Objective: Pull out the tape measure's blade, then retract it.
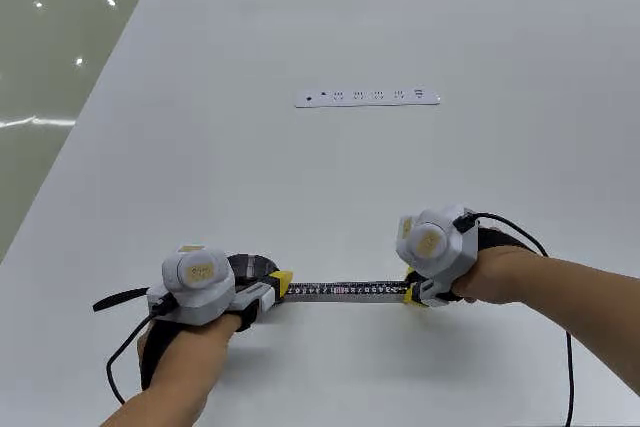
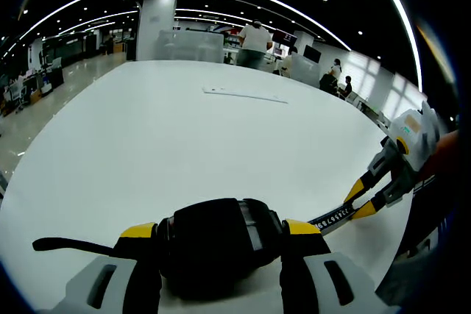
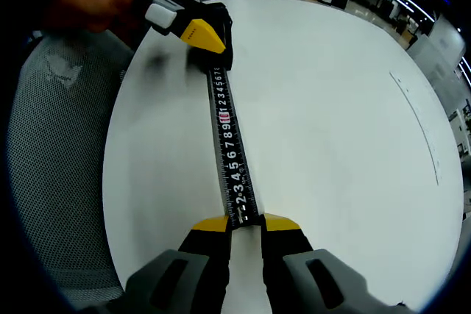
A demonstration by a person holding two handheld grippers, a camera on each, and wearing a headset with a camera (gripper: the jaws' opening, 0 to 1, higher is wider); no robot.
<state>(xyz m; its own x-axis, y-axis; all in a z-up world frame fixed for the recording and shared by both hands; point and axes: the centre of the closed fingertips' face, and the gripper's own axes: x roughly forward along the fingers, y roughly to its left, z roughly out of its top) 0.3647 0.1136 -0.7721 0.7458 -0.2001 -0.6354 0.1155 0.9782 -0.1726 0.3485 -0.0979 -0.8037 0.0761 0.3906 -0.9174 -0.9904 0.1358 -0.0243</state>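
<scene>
The tape measure (image 2: 221, 255) sits on the white desk (image 1: 250, 167), well to the near side of the socket strip (image 1: 367, 97) and somewhat to its left. The left hand-held gripper (image 2: 219, 229) has its jaws spread wide and clamped against both flanks of it. The blade (image 3: 232, 159) runs out flat to the right, numbered face up, and the right hand-held gripper (image 3: 247, 223), also nearer than the strip, has its jaws almost together, seemingly pinching the blade's end.
</scene>
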